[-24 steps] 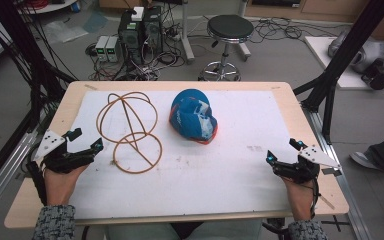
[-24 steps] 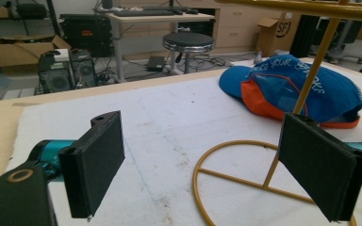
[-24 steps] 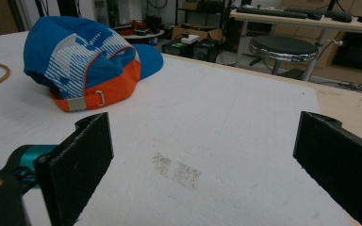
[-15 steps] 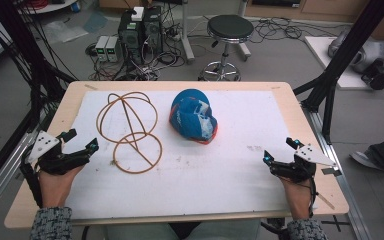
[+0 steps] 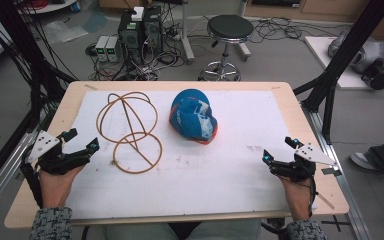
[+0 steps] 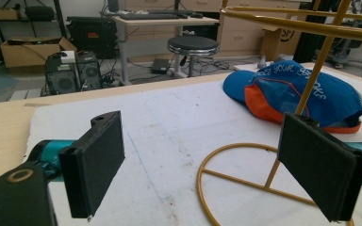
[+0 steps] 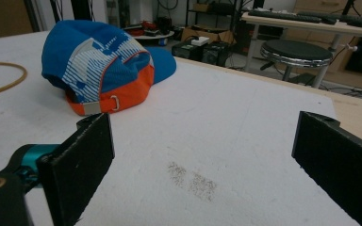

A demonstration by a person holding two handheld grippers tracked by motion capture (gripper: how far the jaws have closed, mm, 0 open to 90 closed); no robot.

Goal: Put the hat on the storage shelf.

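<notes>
I am holding the left claw (image 5: 80,145) and right claw (image 5: 277,150) wide open and empty at the lower corners. The cap (image 5: 194,118) is lying mid-frame on the bench (image 5: 290,100), beside the wire stand (image 5: 130,131). I judge approaching its brim low and squarely best.

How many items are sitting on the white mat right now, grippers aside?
2. A wire hat stand stands on the mat's left part, near the left gripper. A blue and orange cap lies right of it, near the middle. Nothing looks hidden.
</notes>
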